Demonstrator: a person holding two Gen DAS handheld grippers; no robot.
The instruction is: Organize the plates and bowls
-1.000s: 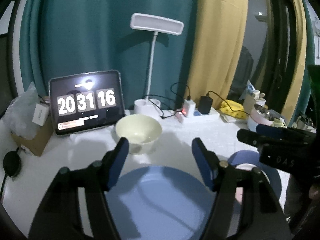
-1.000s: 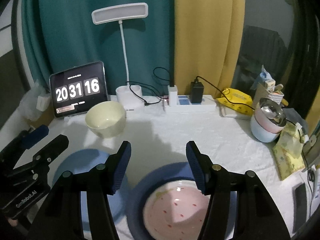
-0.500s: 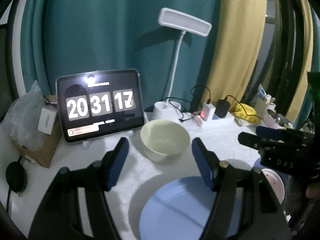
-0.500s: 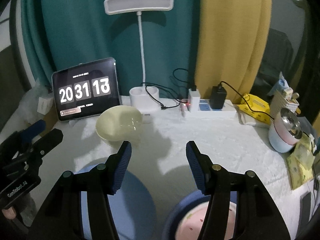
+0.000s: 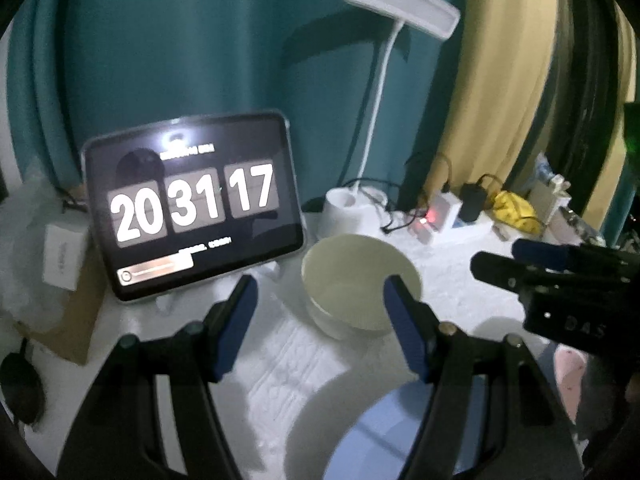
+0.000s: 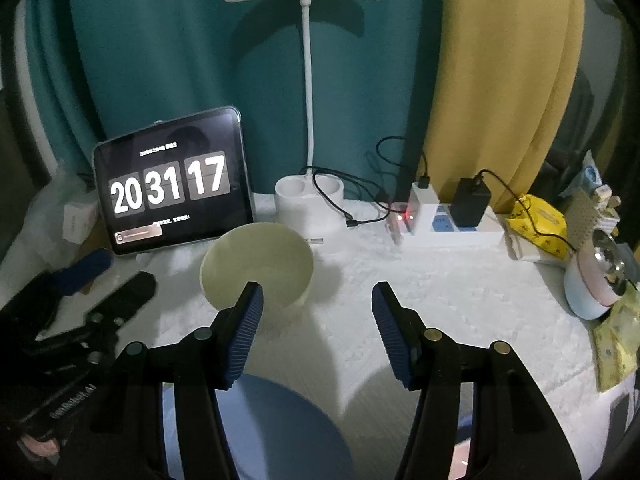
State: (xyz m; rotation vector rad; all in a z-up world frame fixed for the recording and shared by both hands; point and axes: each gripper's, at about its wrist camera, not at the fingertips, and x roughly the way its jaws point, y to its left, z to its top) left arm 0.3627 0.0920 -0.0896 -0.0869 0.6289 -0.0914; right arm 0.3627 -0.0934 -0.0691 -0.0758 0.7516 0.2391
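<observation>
Both grippers hang over my white-clothed table, each with its jaws parted and nothing between the blue pads. Left gripper points down at the cream bowl, which stands upright and empty just past its fingertips; its right finger overlaps the bowl's rim in the left wrist view, though I cannot tell whether it touches. Right gripper hovers beside it, the same bowl ahead of its left finger.

Nearer to me lies a blue plate, flat on the cloth below the right gripper's fingers; in the left wrist view that plate sits at the lower right. A pink speckled dish peeks out at the right edge of the left wrist view, mostly hidden by the right gripper.

Behind the bowl a tablet leans against the teal curtain, showing a clock at 20 31 17. A white desk lamp rises from its base next to the tablet, and a power strip with chargers lies to the right, before a yellow curtain.
</observation>
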